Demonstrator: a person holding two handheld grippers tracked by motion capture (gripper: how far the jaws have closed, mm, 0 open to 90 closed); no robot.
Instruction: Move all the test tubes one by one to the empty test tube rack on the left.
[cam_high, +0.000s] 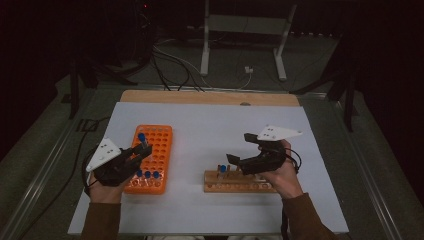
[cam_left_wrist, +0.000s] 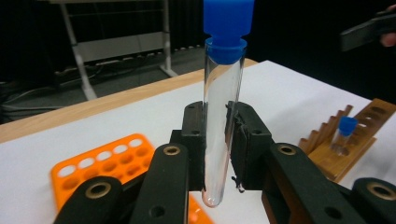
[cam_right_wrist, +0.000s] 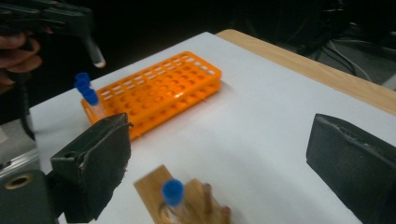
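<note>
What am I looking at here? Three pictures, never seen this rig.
No robot: a person holds a two-jaw gripper in each hand at a table with a white top. The high view looks down from above; the other two come from cameras riding on each gripper. The left gripper is shut on a clear tube with a blue cap, held above the orange rack, where more capped tubes stand. The right gripper hangs open with nothing between its jaws, above the wooden rack, which has a blue-capped tube standing in it.
</note>
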